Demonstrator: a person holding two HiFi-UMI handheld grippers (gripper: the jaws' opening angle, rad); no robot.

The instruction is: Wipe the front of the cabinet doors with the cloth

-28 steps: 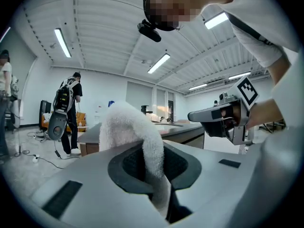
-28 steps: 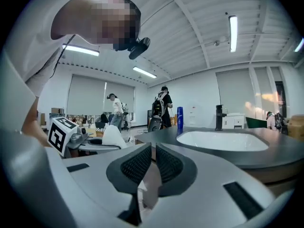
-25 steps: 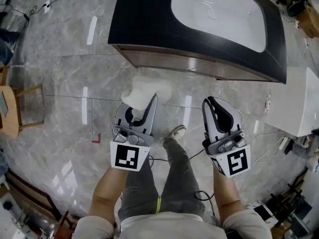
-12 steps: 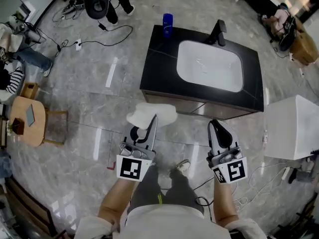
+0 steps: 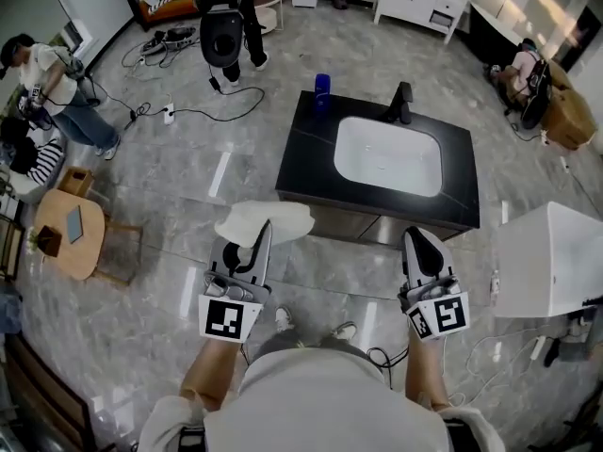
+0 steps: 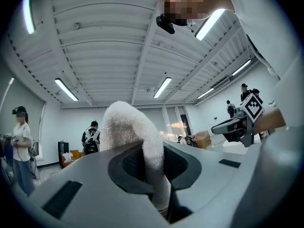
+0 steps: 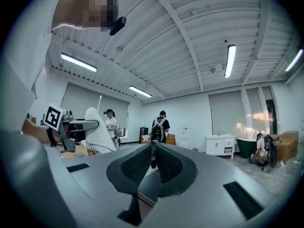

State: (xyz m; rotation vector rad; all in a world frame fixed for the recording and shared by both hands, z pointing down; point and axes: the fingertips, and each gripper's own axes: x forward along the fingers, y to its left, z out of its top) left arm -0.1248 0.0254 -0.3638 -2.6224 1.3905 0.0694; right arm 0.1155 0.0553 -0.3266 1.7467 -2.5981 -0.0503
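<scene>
- My left tongs (image 5: 258,238): jaws clamped on white cloth (image 5: 268,218), bulk poking past the tips, near cabinet front (image 5: 377,226), not touching.
- My right tongs (image 5: 418,241): jaws pressed together, nothing between.
- Cabinet: black countertop (image 5: 306,163), white basin (image 5: 386,155), faucet (image 5: 400,104), blue bottle (image 5: 322,88).
- Room: glossy grey marble floor (image 5: 160,205), cables, people at far side.

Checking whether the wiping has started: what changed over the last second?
The person straightened up, so the head view rose and the whole vanity cabinet now shows, smaller. Nothing was taken or released: the left claw stays shut on the cloth, and the right claw stays shut and empty.
</scene>
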